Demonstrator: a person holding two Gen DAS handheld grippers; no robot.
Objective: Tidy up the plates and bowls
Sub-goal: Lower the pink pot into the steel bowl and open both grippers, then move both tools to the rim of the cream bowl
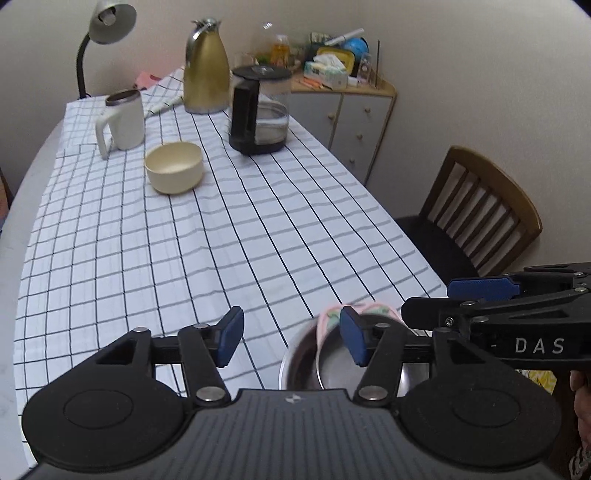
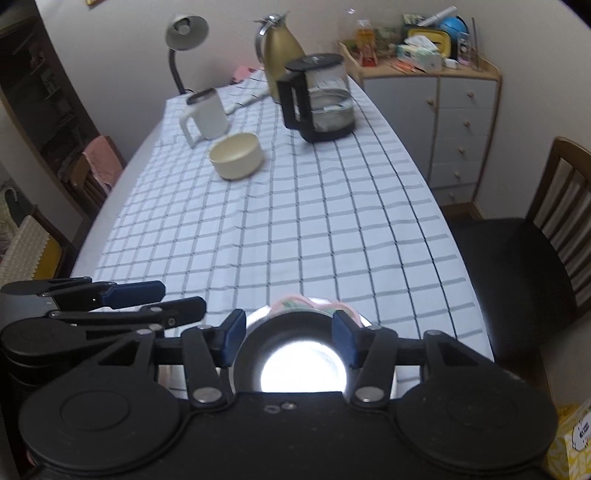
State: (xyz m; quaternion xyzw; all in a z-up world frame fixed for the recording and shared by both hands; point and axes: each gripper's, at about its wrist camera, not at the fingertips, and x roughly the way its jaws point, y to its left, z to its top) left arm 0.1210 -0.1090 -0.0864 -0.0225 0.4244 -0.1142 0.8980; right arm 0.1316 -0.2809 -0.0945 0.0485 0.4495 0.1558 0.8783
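Observation:
A cream bowl [image 1: 174,167] stands far off on the checked tablecloth; the right wrist view shows it too [image 2: 236,155]. Near the table's front edge, steel bowls [image 1: 334,363] are nested with a pink patterned plate [image 1: 328,314] tilted among them. In the right wrist view the inner steel bowl [image 2: 301,363] lies directly under my right gripper [image 2: 290,341], which is open with the bowl showing between its fingers. My left gripper [image 1: 291,338] is open and empty, just left of the stack. The right gripper [image 1: 443,301] reaches in from the right in the left wrist view.
A white mug [image 1: 122,120], a gold thermos [image 1: 205,68] and a glass coffee pot [image 1: 258,110] stand at the table's far end. A desk lamp [image 1: 99,33] is behind them. A wooden chair [image 1: 476,218] and a cluttered cabinet [image 1: 354,110] are to the right.

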